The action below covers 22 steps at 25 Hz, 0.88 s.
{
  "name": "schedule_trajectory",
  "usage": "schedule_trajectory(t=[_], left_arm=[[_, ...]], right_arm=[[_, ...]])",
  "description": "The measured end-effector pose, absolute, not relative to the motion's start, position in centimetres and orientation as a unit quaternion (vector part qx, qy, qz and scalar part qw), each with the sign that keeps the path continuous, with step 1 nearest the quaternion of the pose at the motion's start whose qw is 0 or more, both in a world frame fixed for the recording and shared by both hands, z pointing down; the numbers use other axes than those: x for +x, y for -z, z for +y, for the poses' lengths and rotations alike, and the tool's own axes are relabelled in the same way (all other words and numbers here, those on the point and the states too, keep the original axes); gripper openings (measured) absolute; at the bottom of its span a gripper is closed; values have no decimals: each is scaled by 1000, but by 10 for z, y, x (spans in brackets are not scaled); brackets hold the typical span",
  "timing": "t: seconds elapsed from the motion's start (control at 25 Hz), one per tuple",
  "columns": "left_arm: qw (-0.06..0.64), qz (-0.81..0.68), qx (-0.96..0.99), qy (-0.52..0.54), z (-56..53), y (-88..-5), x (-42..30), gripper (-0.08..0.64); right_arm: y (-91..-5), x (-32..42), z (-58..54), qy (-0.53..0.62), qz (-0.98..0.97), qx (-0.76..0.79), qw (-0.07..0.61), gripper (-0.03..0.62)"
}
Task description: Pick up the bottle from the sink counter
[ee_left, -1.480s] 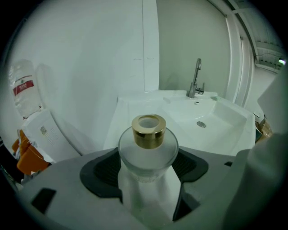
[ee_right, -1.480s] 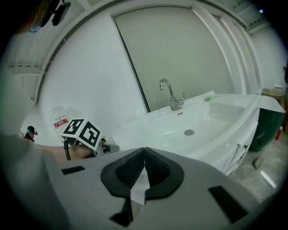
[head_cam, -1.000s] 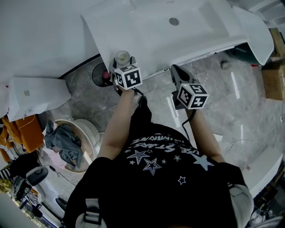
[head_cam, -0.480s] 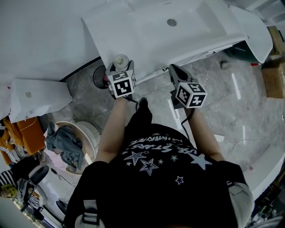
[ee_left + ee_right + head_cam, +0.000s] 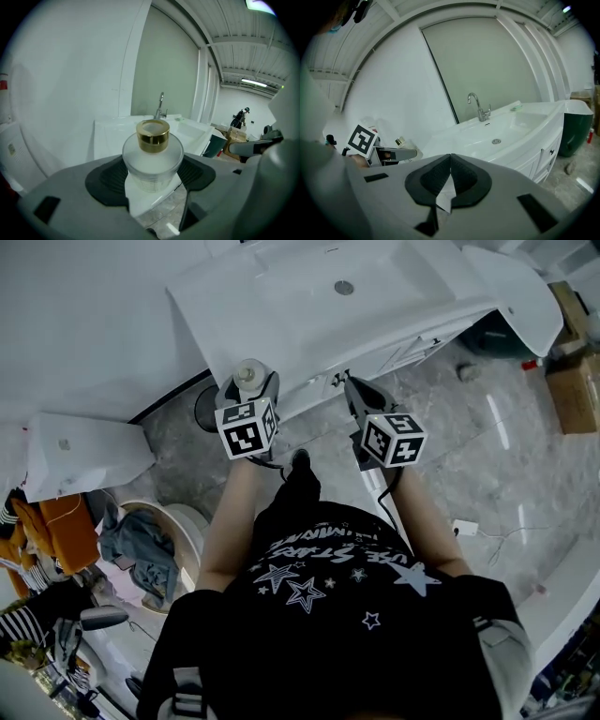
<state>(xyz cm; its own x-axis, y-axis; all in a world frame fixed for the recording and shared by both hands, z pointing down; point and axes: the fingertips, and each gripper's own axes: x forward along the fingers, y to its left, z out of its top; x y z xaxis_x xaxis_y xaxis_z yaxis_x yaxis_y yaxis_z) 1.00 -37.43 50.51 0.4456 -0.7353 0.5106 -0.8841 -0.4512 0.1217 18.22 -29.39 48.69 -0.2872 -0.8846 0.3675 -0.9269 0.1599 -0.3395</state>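
In the head view, the left gripper is sitting at the upper left of centre, over the front left corner of the white sink counter. Its jaws are clamping the bottle from both sides. The left gripper view is confirming this grip: the dark pads are pressing against the bottle's frosted round body. The bottle is standing upright with its gold cap on top. Whether its base is touching the counter corner beneath it cannot be told. Further right, the right gripper is pointing at the counter's front edge, well apart from the bottle. Its jaws are resting fully together with nothing between them. In the right gripper view, the faucet is standing at the back of the basin.
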Motion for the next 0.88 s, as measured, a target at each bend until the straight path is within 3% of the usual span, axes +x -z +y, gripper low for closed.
schedule_trajectory(t=[0.88], left_arm=[[192,-472,846,-157,-138,-456,-25,336]], right_arm=[[-475,131,-124,-249,-819,515,35,6]])
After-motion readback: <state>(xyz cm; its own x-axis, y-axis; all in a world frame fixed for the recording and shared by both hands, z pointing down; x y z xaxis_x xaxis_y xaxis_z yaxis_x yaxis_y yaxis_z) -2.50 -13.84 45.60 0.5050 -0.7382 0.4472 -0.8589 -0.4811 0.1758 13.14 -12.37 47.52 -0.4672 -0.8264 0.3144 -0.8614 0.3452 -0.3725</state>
